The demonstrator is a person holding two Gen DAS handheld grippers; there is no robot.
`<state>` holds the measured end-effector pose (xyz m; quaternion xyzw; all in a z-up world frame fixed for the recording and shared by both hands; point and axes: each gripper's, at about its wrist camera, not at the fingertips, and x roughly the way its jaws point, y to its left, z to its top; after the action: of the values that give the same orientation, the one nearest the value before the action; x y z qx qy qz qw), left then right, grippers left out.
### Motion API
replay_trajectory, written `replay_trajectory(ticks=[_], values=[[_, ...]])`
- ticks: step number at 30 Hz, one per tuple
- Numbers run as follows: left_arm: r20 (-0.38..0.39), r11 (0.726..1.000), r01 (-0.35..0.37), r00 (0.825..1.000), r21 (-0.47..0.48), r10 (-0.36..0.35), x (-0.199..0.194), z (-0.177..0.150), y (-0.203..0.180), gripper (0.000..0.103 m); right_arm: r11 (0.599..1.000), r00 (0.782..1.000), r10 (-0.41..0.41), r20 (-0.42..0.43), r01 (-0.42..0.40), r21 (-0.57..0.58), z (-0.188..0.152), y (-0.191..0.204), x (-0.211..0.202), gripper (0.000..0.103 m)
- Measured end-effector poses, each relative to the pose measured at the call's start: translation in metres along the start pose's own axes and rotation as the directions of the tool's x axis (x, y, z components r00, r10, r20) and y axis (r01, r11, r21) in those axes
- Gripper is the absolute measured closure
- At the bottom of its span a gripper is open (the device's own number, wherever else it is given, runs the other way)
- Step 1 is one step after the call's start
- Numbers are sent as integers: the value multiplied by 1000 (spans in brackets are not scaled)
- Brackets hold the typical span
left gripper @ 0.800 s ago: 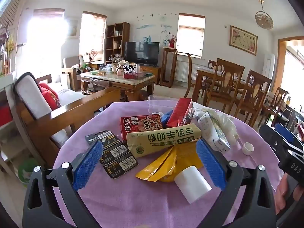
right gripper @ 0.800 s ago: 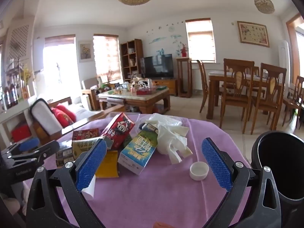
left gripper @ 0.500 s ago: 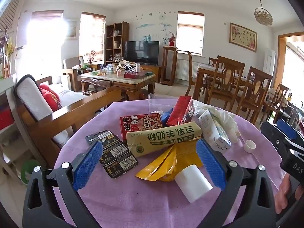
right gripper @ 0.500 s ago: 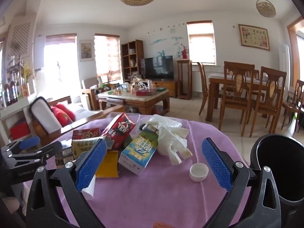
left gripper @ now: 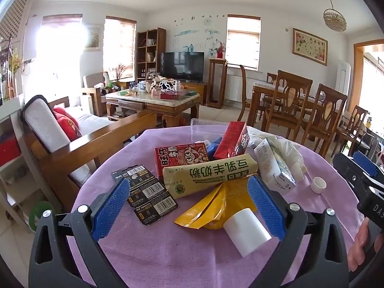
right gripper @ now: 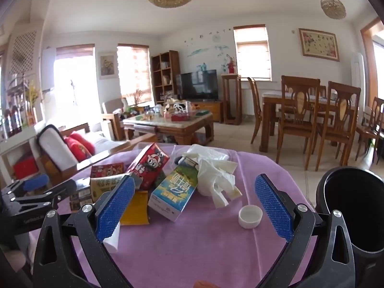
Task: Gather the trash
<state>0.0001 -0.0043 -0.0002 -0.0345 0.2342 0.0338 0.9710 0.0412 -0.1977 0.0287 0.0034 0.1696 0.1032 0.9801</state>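
**Open grippers poised over a heap of packaging on a purple-clothed worktop**

Seen from the left wrist, the left gripper hangs above the round worktop with its blue pads spread wide and nothing between them. Left to right, the litter runs: flat black battery blister cards, a red cartoon-printed snack box, a long beige paper pouch with green lettering, a crumpled yellow foil bag, a white paper roll nearest the camera, a tilted red drink carton, and a white-and-blue milk carton lying on its side. Further right are a wad of white tissue and a small white bottle cap, the latter sitting between the spread pads of the right gripper, which grips nothing either. A black round bin stands just beside the worktop at far right.

All of it looks light. The cartons should be stiff enough to pinch across their narrow faces; the foil bag is likely slippery and best taken at a raised fold. The tissue will crush, and the flat cards may need lifting by an edge.
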Motion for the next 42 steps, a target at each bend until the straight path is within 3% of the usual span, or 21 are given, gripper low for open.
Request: replay_trajectory(ticks=[42], values=[[-5, 1000, -1, 1000, -6, 1, 1, 0, 1, 5, 1000, 1000, 7, -4, -7, 23, -1, -5, 2, 4]])
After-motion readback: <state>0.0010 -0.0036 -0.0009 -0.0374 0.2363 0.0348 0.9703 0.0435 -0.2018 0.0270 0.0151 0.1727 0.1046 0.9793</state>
